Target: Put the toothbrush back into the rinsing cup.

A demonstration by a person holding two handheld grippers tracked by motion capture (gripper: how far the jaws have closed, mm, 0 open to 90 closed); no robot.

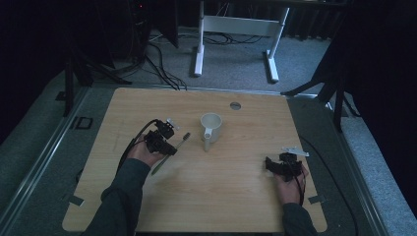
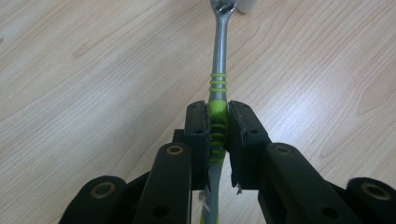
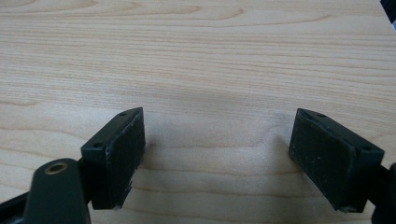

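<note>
Toothbrush [image 2: 220, 56], by the look of it: grey-silver handle, green ribbed grip, head too blurred at the far end to be sure. Seen from the high view at the left half of the table [image 1: 221, 196], slanting from near the person's left wrist up toward the white mug [image 1: 211, 125], head end nearest the mug but well short of it. Low over the wood or resting on it; cannot tell which.

Pinched at the green ribs by the left gripper [image 2: 218, 126], both black pads pressed flat against the sides of the handle. Probably gripped there because the rubber gives friction and sits close to the balance point, so less chance of the long end drooping or twisting. Gripped along the handle's length, too, leaving the head free and pointing forward, ready to be steered to the mug's mouth and tipped in.

Mug upright at mid-table, handle turned toward the person, open top clear of everything, nothing holding it.

Right gripper [image 3: 217, 154] parked near the right front edge [image 1: 269, 164], jaws spread wide over bare wood, nothing between them. Likely kept aside to leave the left hand's path free, or in reserve to steady the mug.
</note>
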